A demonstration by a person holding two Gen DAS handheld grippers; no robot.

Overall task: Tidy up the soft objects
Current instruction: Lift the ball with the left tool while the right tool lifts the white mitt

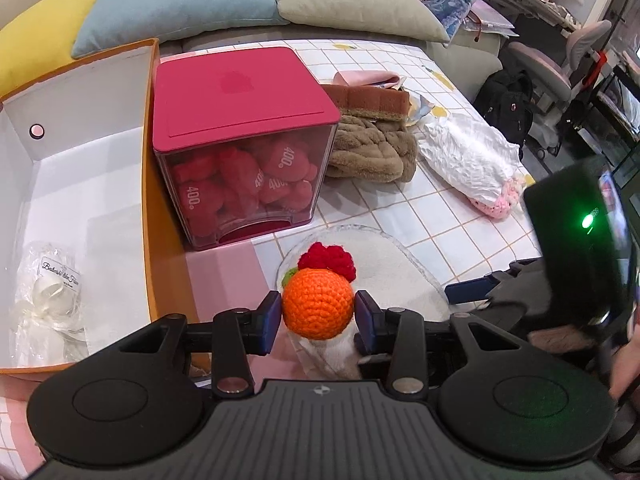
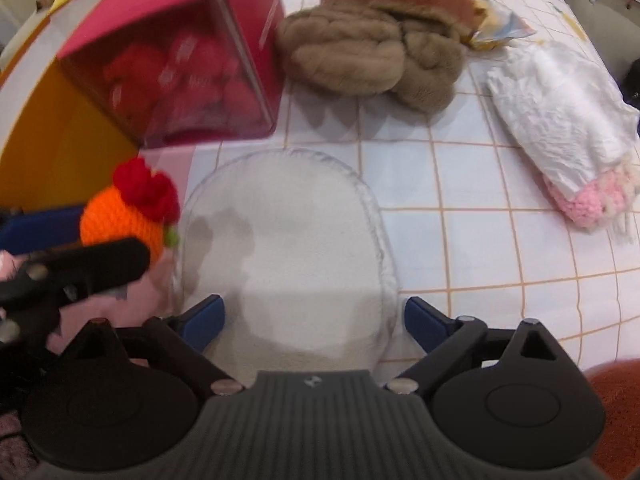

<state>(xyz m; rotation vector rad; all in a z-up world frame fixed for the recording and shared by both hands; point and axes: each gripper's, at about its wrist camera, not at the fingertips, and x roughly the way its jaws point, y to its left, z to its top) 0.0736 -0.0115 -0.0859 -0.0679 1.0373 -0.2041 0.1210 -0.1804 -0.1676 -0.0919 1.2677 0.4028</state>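
My left gripper is shut on an orange crochet ball with a red tuft, held above the table; it also shows at the left of the right wrist view. My right gripper is open and empty, its fingers either side of a white fluffy pad, which also shows in the left wrist view. An open orange box with a white inside stands left of the ball and holds a clear bag of white items.
A clear cube with a pink lid full of red plush pieces stands beside the box. Brown furry items and a white bag with pink knitwear lie on the checked tablecloth. Cushions line the far edge.
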